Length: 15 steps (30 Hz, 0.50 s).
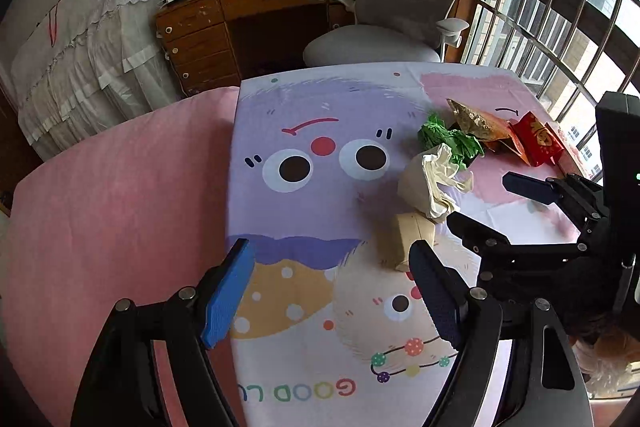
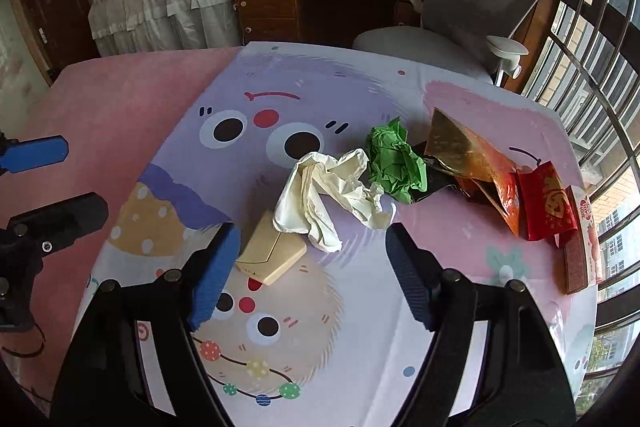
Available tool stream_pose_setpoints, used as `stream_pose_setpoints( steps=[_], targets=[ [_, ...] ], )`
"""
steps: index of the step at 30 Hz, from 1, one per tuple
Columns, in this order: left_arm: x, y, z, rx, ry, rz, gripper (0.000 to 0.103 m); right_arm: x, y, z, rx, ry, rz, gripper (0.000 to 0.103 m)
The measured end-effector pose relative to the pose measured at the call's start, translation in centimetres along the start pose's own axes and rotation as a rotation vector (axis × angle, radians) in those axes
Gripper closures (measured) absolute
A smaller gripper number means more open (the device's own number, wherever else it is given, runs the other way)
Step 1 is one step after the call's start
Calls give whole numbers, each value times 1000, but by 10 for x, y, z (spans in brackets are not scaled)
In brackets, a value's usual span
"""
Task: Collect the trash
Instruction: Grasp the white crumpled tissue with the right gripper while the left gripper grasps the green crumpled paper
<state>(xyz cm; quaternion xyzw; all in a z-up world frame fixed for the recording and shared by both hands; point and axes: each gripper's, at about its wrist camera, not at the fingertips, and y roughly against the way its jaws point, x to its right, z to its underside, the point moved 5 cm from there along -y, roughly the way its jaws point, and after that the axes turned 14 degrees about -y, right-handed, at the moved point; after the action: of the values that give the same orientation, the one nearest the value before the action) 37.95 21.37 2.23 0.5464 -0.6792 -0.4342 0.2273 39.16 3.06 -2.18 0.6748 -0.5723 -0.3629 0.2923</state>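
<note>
Trash sits in a loose cluster on the worktop (image 2: 120,99), on the cartoon cloth (image 2: 320,327), toward its 3 o'clock side in the right wrist view. From 9 to 3 o'clock: beige pack (image 2: 272,257), tissue (image 2: 320,195), green paper (image 2: 394,163), gold wrapper (image 2: 460,147), red packet (image 2: 548,203), with a flat box (image 2: 578,263) at the edge.

Handling, judged from looks:
- Tissue: crumpled, very light, soft. Collapses under a pinch; take the thickest fold near its middle. It overlaps the beige pack's top corner, so lifting it may nudge the pack.
- Green paper: crumpled ball, light, springy. Pinch across the ball.
- Beige pack: small, flat, soft-sided, probably slick film. Grip across the short sides, not the flat faces.
- Gold wrapper, red packet: thin foil, slippery, crinkly. Grab a raised edge or fold; flat-on pads likely slip.
- Nothing fragile or heavy.

Pose:
- Right tool (image 2: 312,267): spread wide, holding nothing, low over the cloth, pointing at 12 o'clock. Beige pack and the tissue's lower end lie between the fingertips, closer to the left pad. Whether it touches them, cannot tell.
- Left tool (image 1: 332,287): spread, holding nothing, at the right tool's 9 o'clock, over the cloth's middle. Its right finger ends just beside the beige pack (image 1: 408,239) in its own view. It is aimed at bare cloth, not at trash.
</note>
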Motion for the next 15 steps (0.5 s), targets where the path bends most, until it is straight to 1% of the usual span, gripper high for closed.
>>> stream_pose_setpoints(
  steps=[5, 8, 10, 11, 13, 15],
  targets=[
    [-20, -46, -28, -17, -31, 52, 22, -5, -57, -17, -41, 10, 63, 29],
    [-24, -70, -44, -21, -52, 84, 22, 1, -85, -22, -83, -18, 71, 30],
    [-20, -82, -54, -19, -68, 104, 22, 7, -98, -23, -114, -53, 60, 43],
    [-19, -88, -60, -17, -77, 116, 22, 12, -103, -22, -128, -78, 50, 58],
    [-12, -95, -70, -9, -94, 137, 22, 19, -105, -23, -123, -119, 30, 62],
    [-7, -104, -83, -4, -109, 162, 22, 26, -101, -20, -127, -151, 23, 72]
  ],
)
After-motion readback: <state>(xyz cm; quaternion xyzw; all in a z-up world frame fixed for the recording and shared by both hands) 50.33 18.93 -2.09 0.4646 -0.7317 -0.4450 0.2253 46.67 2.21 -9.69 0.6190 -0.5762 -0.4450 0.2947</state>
